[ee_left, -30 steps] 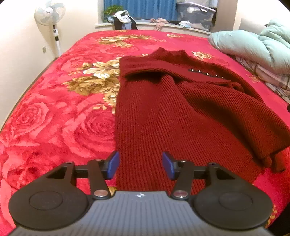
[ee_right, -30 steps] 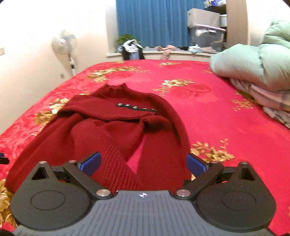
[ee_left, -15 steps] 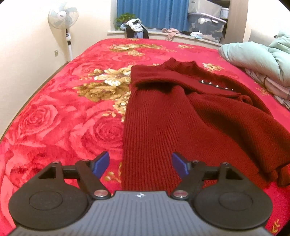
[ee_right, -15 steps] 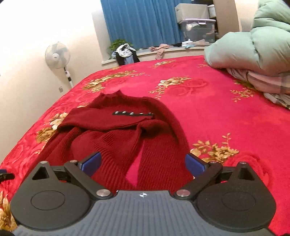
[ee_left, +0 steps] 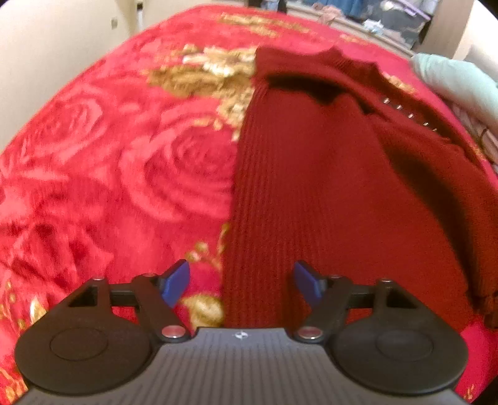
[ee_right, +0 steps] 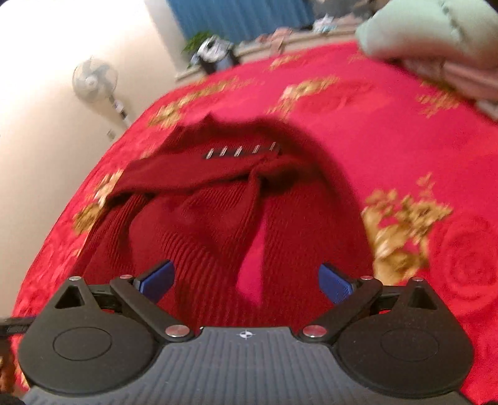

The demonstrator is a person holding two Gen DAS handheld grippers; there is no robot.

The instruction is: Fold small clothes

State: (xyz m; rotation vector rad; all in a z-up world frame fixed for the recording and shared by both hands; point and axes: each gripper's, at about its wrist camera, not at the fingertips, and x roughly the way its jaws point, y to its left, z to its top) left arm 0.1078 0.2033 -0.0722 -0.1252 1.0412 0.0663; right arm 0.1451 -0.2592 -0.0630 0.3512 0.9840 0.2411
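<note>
A dark red ribbed knit sweater lies on the red rose-patterned bedspread, collar far, hem near me. A row of small metal buttons runs across its chest. My left gripper is open and empty, low over the sweater's near left hem edge. My right gripper is open wide and empty, low over the near right part of the sweater, where a gap between two folds shows the bedspread. Both views are blurred by motion.
A pale green duvet with folded bedding sits at the bed's right side, and also shows in the left wrist view. A standing fan is by the left wall. A windowsill with blue curtains and clutter lies beyond the bed.
Both grippers have tilted down and moved closer to the sweater's near edge. The left gripper has opened wider. The sweater has not moved.
</note>
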